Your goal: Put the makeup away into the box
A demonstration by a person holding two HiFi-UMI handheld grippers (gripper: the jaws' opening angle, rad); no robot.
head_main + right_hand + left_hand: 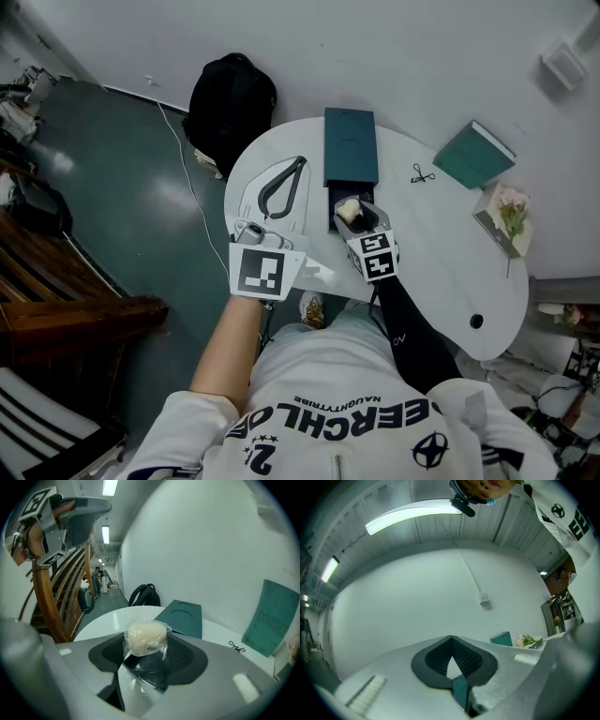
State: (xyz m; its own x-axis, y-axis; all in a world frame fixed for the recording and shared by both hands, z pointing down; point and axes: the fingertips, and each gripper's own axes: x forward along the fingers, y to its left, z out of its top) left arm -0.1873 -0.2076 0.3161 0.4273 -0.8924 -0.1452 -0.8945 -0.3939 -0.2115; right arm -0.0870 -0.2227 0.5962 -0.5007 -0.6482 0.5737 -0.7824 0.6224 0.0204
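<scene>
The teal box lid [350, 145] lies at the far side of the white round table [441, 262]. Just in front of it the box's dark open part [333, 214] shows. My right gripper [356, 214] hovers over that dark part, shut on a cream makeup sponge [145, 637] in clear wrap; the sponge [349, 209] sticks out past the jaws. In the right gripper view the lid [183, 615] lies just beyond the sponge. My left gripper [298, 165] is to the left of the box, over the table, jaws meeting at the tips with nothing held. Its own view tilts up at the wall, fingertips [451, 640] touching.
A teal book [473, 153] leans at the back right, with a small tray of flowers [506, 217] and a small black clip [422, 173] near it. A black backpack [232, 98] sits on the floor behind the table. Wooden furniture [66, 314] stands left.
</scene>
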